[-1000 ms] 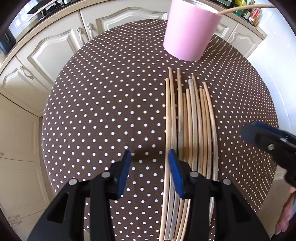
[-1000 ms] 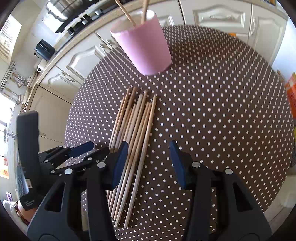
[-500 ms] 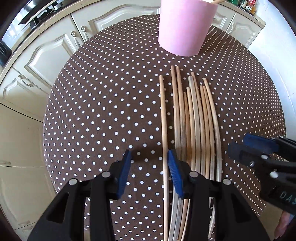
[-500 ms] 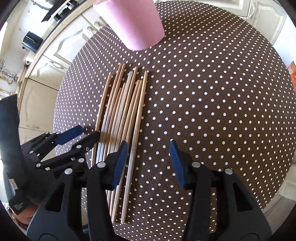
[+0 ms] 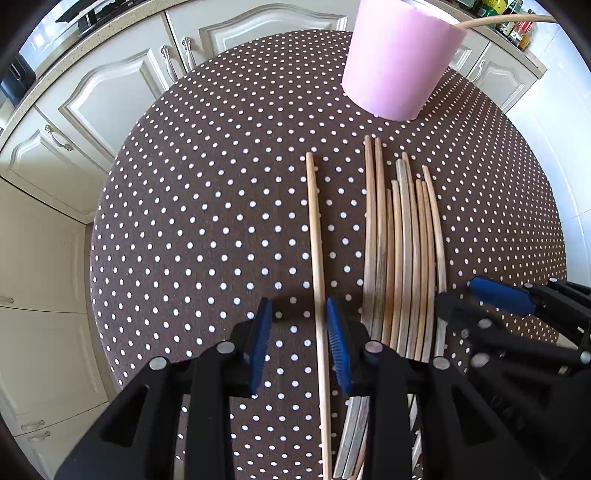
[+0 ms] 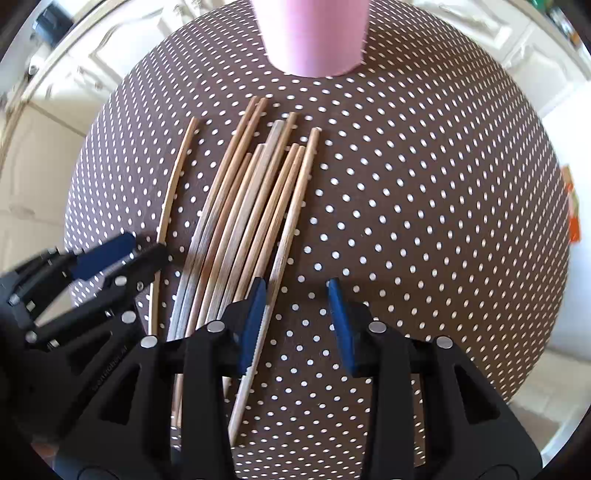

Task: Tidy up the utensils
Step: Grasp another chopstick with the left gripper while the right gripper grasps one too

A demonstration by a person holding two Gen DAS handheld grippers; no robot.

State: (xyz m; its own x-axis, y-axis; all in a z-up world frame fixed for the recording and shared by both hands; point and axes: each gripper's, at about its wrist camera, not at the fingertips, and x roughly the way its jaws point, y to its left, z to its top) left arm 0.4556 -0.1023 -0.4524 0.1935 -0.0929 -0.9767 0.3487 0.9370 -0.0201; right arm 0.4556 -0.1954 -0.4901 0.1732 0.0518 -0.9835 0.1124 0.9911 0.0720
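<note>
Several wooden chopsticks (image 5: 402, 258) (image 6: 251, 221) lie side by side on the brown dotted tablecloth (image 5: 203, 221), before a pink cup (image 5: 399, 62) (image 6: 314, 37). One chopstick (image 5: 316, 258) (image 6: 173, 192) lies apart on the left. It runs between the fingers of my left gripper (image 5: 299, 339), close to the right pad; the jaws are closing and do not pinch it. My right gripper (image 6: 295, 325) hangs over the bundle's right edge, jaws closing, with the outermost chopstick (image 6: 291, 229) just inside its left pad. Another chopstick (image 5: 498, 20) sticks out of the cup.
The round table's edge (image 6: 554, 295) curves close on all sides. Cream kitchen cabinets (image 5: 110, 92) stand behind and to the left. Each gripper shows in the other's view, the right gripper (image 5: 491, 306) and the left gripper (image 6: 122, 254), near the bundle.
One chopstick has been slid left, away from the bundle, and now lies between the left jaws. The right gripper came down over the bundle's right edge. Both pairs of jaws narrowed.
</note>
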